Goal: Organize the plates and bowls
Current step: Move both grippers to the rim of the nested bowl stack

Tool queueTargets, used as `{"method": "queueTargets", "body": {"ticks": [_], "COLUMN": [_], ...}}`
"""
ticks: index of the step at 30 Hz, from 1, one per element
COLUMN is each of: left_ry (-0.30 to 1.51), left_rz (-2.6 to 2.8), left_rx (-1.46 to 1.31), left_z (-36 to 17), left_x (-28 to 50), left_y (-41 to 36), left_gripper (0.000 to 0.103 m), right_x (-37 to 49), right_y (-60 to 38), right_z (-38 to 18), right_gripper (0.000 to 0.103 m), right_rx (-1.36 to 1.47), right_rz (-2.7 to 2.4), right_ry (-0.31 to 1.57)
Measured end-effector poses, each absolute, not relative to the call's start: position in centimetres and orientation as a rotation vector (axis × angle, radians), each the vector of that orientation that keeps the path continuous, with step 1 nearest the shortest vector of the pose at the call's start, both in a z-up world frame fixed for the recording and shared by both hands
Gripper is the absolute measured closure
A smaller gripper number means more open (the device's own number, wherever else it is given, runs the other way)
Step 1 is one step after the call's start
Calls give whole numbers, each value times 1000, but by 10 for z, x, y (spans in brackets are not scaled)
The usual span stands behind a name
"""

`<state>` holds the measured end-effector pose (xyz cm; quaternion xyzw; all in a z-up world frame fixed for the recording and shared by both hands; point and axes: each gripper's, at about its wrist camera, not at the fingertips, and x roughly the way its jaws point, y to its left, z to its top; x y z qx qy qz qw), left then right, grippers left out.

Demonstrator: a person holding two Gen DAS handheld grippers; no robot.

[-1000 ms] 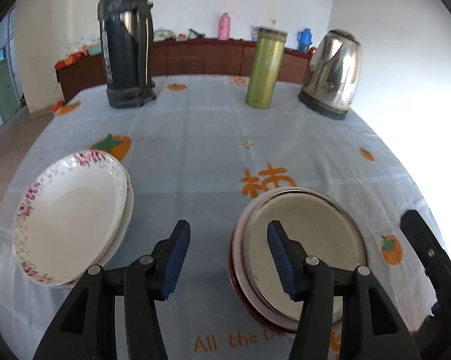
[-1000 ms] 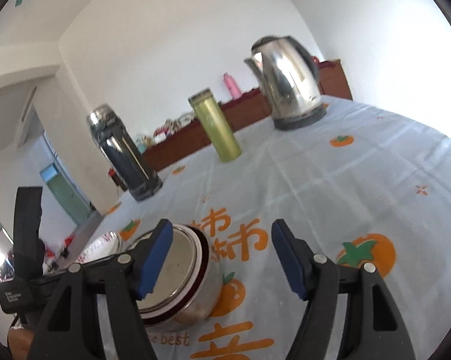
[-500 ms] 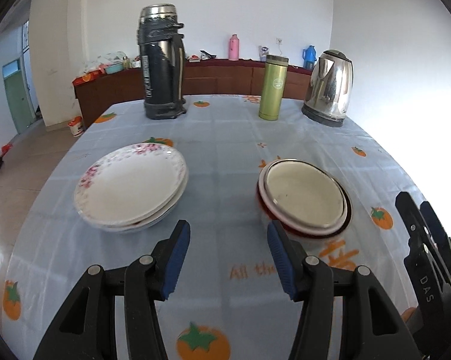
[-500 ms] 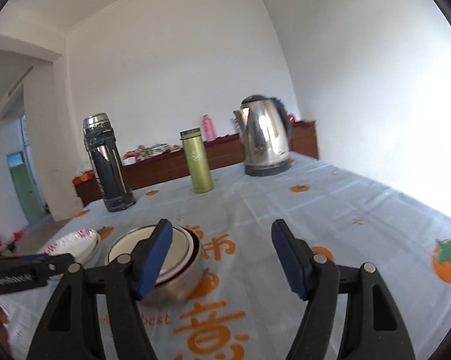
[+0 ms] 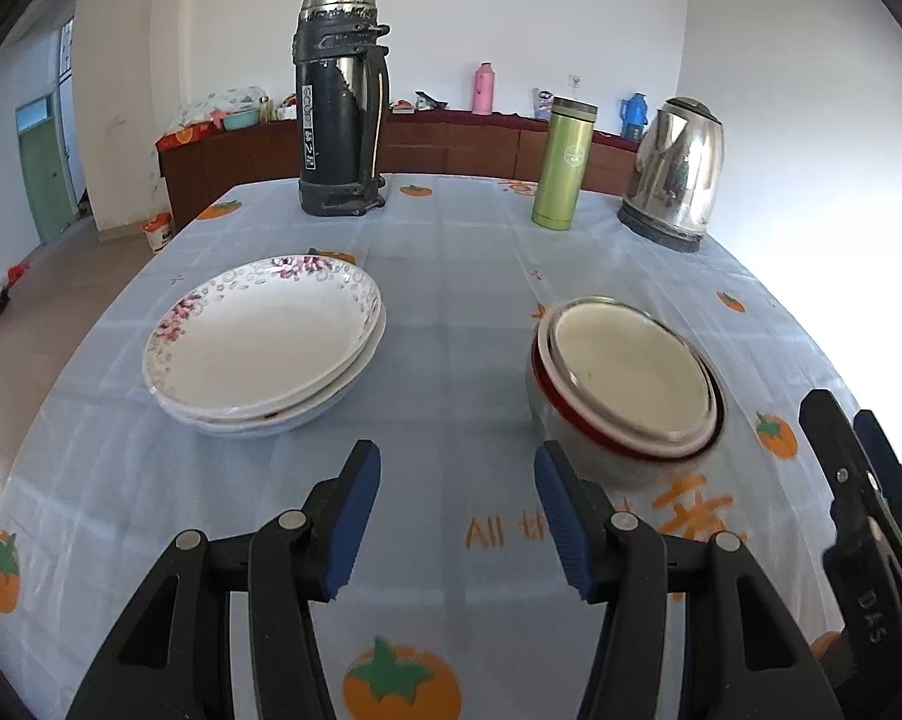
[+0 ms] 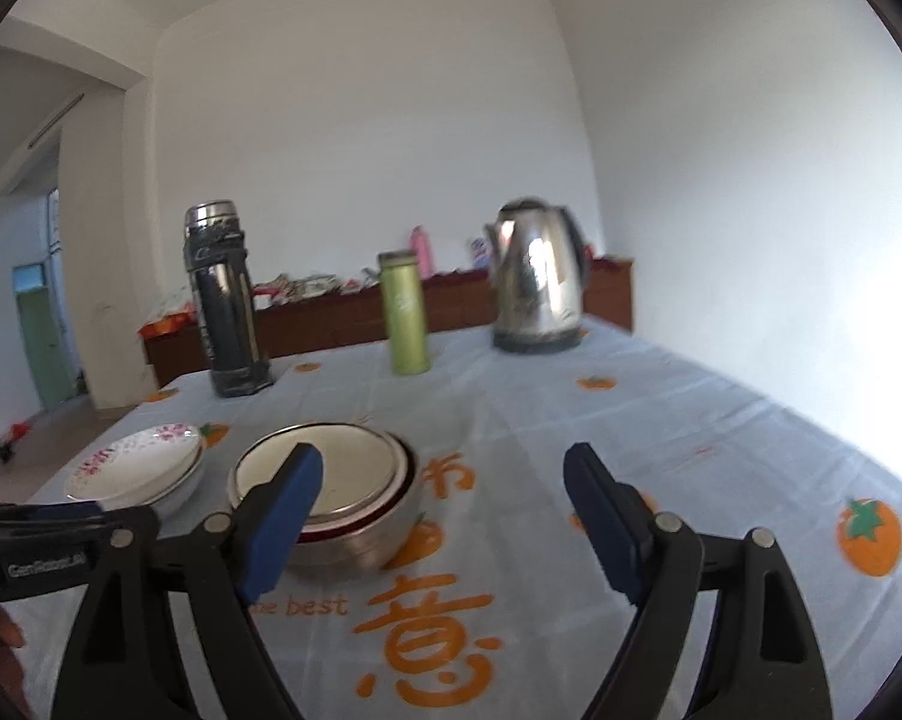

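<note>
Left wrist view: your left gripper [image 5: 457, 510] hangs over the near part of the tablecloth [image 5: 451, 276], jaws partly apart, nothing between the pads. The plate stack [image 5: 259, 348] lies ahead and to the left; the bowl stack [image 5: 625, 384] lies ahead and to the right, its near wall just beyond the right pad. Both stacks sit upright, mouths up; being round, neither has a long axis to line up with, so any rim point serves. Your right gripper [image 5: 859, 480] shows at the right edge, beside the bowls. The flask [image 5: 340, 102], green bottle [image 5: 562, 165] and kettle [image 5: 676, 174] stand well back, clear of both stacks.

Right wrist view: your right gripper [image 6: 445, 516] has its jaws opening, with only bare cloth in the gap. The bowl stack [image 6: 343, 492] sits ahead and left, partly behind the left pad [image 6: 283, 516], not between the pads. The plate stack [image 6: 136, 474] lies further left, just beside the bowls.

Judgement: both stacks look sorted already. For any further bowl move, your right hand is nearer; for plates, your left.
</note>
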<state>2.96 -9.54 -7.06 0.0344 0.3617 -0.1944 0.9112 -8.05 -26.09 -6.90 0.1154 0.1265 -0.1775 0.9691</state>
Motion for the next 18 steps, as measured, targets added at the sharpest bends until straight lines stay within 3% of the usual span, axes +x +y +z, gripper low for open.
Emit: {"method": "queueTargets", "body": {"ticks": [5,7,9,18], "left_ry": [729,712,712,750], "left_rz": [-415,-416,-412,-388], "left_rx": [47,48,62,104], "left_z": [-66,-64,-66,-92], "left_x": [53,62,70,77], "left_y": [-120,-131,-143,-171], "left_gripper": [47,47,47,47], "right_x": [-39,-26,-16,-2], "right_y": [-290,-298,-303,-312], "right_z": [-70,-76,-84,-95], "right_gripper": [20,30,35,38], "right_rx": [311,327,352,401], "right_rz": [-305,-290,-259,-192], "right_ry": [297,323,366,459]}}
